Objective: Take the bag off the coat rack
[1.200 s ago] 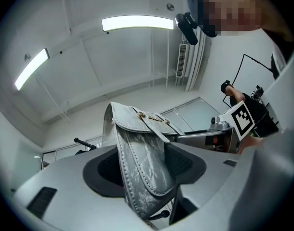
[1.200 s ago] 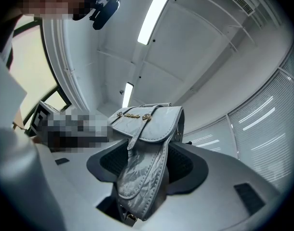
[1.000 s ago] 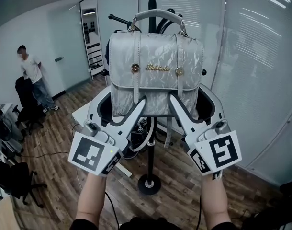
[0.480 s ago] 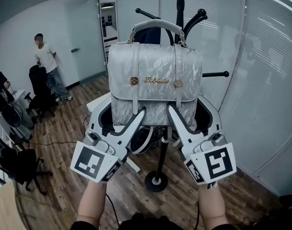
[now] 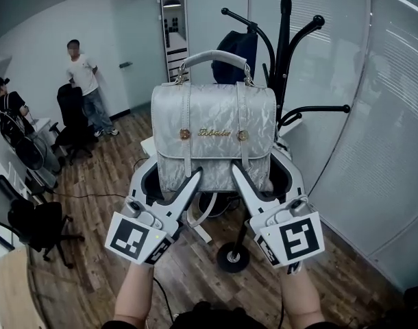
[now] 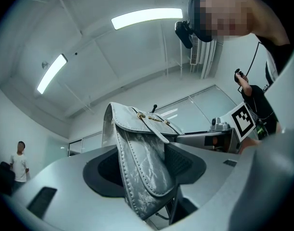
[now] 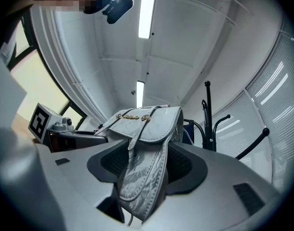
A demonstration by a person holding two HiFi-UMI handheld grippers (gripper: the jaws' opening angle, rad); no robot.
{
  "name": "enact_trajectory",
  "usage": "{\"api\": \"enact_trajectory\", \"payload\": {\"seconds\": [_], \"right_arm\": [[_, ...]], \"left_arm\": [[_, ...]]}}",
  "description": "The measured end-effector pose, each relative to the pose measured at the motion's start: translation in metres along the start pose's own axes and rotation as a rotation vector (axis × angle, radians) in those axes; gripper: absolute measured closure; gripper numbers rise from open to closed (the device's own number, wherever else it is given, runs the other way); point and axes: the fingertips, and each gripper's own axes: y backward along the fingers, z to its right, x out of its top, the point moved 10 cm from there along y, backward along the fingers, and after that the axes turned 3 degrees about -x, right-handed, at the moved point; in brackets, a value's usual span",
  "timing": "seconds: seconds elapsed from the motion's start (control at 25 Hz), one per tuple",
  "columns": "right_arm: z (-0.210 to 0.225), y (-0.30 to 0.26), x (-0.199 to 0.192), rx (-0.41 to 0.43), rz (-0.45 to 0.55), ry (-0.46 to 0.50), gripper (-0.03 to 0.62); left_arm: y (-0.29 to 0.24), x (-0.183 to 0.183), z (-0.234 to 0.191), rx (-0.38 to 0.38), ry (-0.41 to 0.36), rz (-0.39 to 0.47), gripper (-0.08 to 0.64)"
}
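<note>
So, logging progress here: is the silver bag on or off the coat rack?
Off. The left gripper and right gripper clamp the silver bag; its handle arches free, and the coat rack stands behind it.

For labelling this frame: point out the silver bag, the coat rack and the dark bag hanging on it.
silver bag (image 5: 213, 115), head view, on its front flap.
coat rack (image 5: 284, 43), head view, on its upright post.
dark bag (image 5: 240, 43), head view, on its upper body.
</note>
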Motion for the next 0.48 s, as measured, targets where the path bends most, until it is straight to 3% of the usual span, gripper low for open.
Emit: {"api": "enact_trajectory", "payload": {"seconds": [0.28, 0.48], "right_arm": [[-0.045, -0.012, -0.026, 0.061, -0.017, -0.049, 0.344], [-0.055, -0.021, -0.043, 0.099, -0.035, -0.084, 0.345]], "left_arm": [[0.051, -0.017, -0.015, 0.064, 0.001, -0.054, 0.298], [0.064, -0.029, -0.020, 0.104, 0.016, -0.094, 0.298]]}}
